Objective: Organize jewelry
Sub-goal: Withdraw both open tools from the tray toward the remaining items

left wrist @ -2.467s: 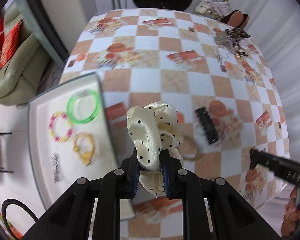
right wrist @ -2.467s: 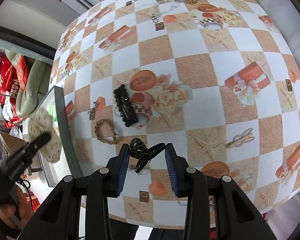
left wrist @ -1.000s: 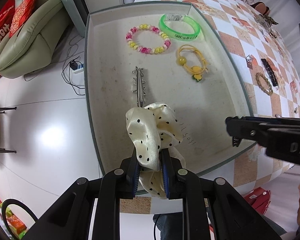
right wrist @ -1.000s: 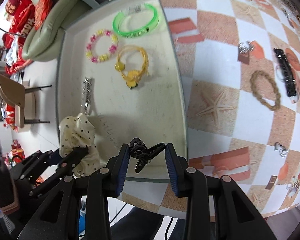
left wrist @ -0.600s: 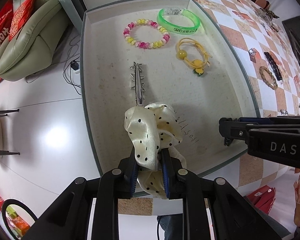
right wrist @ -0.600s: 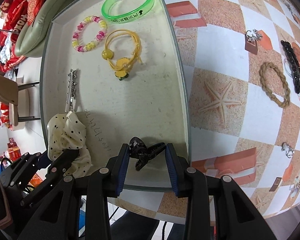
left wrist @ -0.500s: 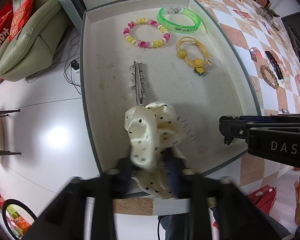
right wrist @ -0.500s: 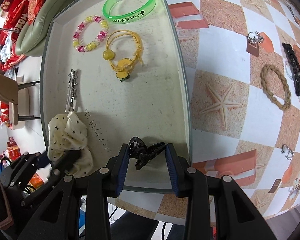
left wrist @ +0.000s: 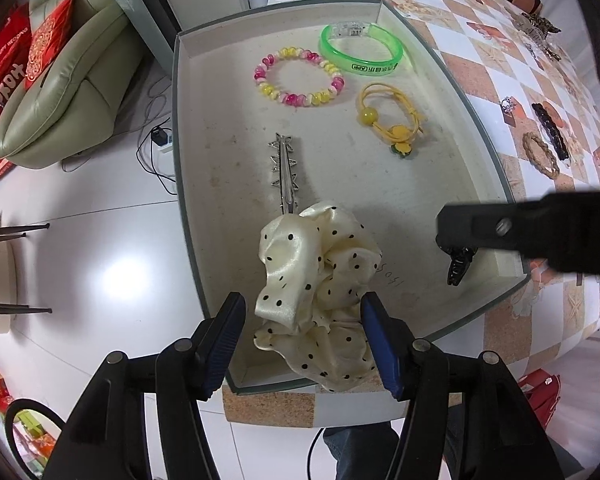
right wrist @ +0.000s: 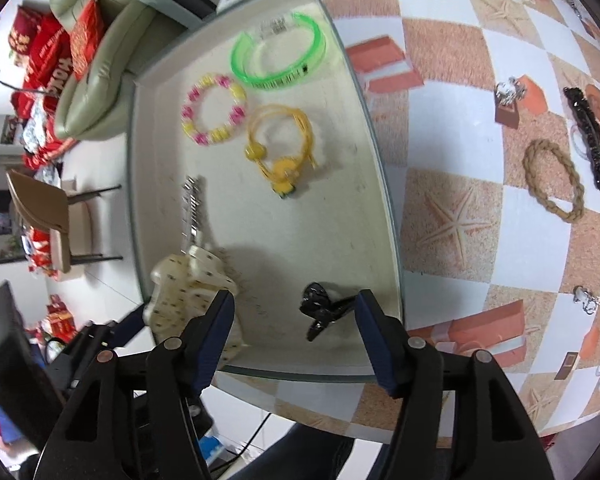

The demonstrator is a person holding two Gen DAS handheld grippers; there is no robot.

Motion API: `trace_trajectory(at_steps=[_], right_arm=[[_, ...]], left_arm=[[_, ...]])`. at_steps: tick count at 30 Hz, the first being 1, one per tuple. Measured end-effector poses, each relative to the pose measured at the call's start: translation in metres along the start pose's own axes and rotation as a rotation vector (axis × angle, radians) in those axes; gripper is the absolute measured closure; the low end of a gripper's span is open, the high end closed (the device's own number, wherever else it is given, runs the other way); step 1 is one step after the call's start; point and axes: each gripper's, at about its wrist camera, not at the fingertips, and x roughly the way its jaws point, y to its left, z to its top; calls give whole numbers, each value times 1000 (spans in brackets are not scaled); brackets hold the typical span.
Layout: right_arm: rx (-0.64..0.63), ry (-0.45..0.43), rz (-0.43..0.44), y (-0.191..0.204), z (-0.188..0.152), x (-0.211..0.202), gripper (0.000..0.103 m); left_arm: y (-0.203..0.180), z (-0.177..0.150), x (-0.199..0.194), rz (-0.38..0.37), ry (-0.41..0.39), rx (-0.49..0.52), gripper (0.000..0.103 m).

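Spreading both jaws wide, my left hand-held gripper [left wrist: 302, 334] flanks the scrunchie [left wrist: 320, 280] in the tray [left wrist: 188, 184], my right hand-held gripper [right wrist: 294, 330] the black claw clip [right wrist: 322, 312].

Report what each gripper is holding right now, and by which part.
Nothing is held. The left gripper has its jaws open around the released polka-dot scrunchie; the right gripper is open around the black claw clip in the tray.

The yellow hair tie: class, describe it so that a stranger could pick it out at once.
Start at the shallow grey tray on the chequered table. Inside it, below the green bangle and right of the pink-and-yellow bead bracelet, lies the yellow hair tie. Only it is thin looped cord with a bead and a flower charm.
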Motion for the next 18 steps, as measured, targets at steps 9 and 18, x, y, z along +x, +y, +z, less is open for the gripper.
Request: trace_trajectory(at_steps=[9,18], right_arm=[[51,-98,49,-10,-8,-50,21],[226,-160,-17,-69,-38,-84,17]], left_arm=[[-6,8,-15,-25,-16,36,16],[-29,25,-33,-53,-83,127,0]])
